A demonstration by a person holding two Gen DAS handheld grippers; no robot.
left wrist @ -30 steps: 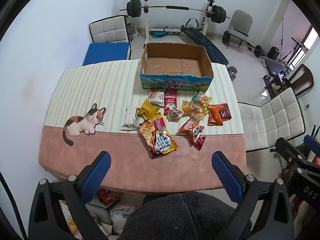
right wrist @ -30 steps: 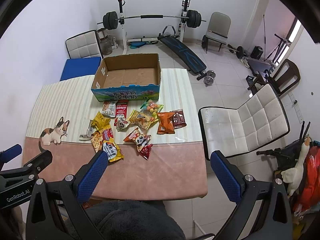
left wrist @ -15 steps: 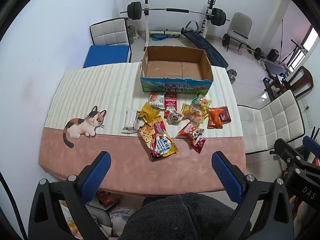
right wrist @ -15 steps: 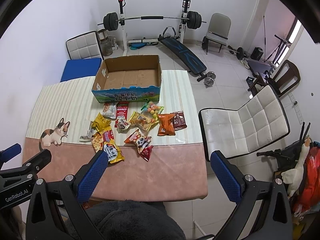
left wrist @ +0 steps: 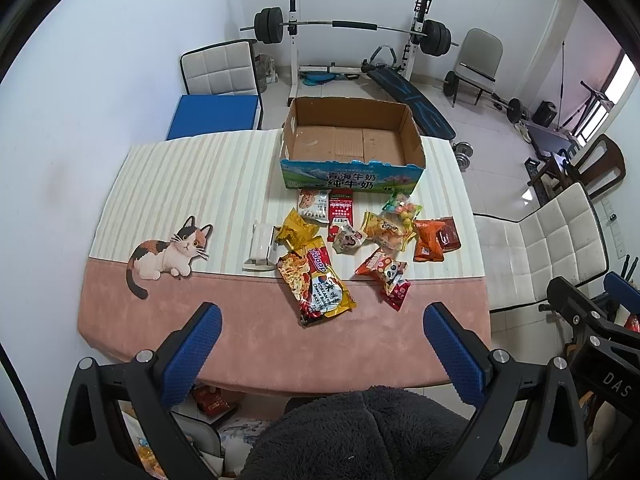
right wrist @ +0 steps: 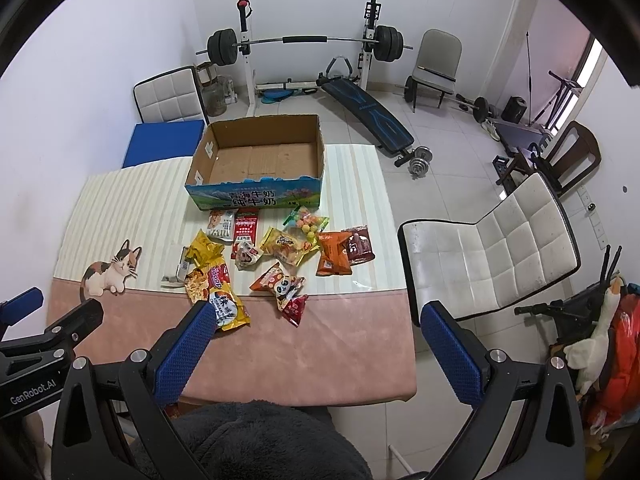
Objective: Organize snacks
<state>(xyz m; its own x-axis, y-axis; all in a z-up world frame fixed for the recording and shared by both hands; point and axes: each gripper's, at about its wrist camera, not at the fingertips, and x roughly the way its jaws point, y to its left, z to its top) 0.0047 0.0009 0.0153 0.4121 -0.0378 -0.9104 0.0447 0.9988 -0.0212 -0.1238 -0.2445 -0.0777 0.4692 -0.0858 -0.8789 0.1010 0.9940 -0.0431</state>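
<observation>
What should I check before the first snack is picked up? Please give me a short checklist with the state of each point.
1. Cardboard box is empty and open on top: ok.
2. Left tool is open and holds nothing: ok.
3. Right tool is open and holds nothing: ok.
4. Snacks lie in reach in front of the box, such as the large noodle packet nearest the table edge: ok.
5. Packets are apart enough for a clean grasp: not ok, several overlap, such as the panda packet.
6. Packets are sealed: cannot tell.
</observation>
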